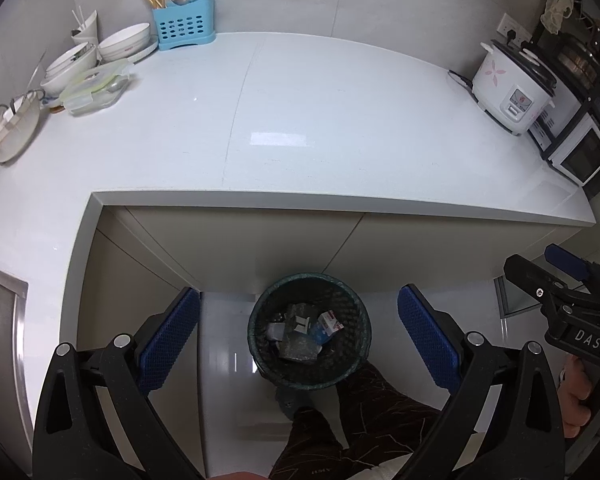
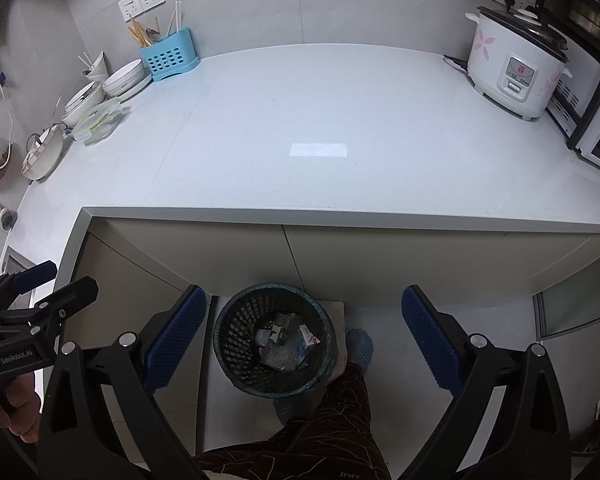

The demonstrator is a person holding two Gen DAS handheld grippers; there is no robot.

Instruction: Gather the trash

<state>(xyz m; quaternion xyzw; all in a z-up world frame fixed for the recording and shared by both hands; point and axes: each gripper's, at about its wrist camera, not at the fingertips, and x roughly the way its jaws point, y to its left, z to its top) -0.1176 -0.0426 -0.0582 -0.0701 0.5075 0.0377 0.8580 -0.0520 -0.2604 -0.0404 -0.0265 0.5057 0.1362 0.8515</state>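
Crowding the far left corner of the countertop (image 1: 300,120) are a white pot (image 1: 10,130), a clear lidded box (image 1: 96,90), stacked bowls (image 1: 124,42) and a blue cutlery holder (image 1: 184,24) against the wall, all well back from the front edge. From there the white surface runs bare across its whole middle to the right end, where a rice cooker (image 1: 512,88) stands at the back corner beside a microwave (image 1: 580,152). Below the front edge, on the floor just before the cabinet doors, a dark mesh bin (image 1: 260,340) holds the trash (image 1: 300,336): crumpled wrappers and a small carton. The left gripper (image 1: 298,336) hangs above the bin, its blue pads spread wide with nothing between them. The right gripper (image 2: 300,340) hangs likewise, jaws wide apart and empty, beside the left one. A trouser leg (image 2: 332,416) and a blue slipper (image 2: 360,348) stand just right of the bin.
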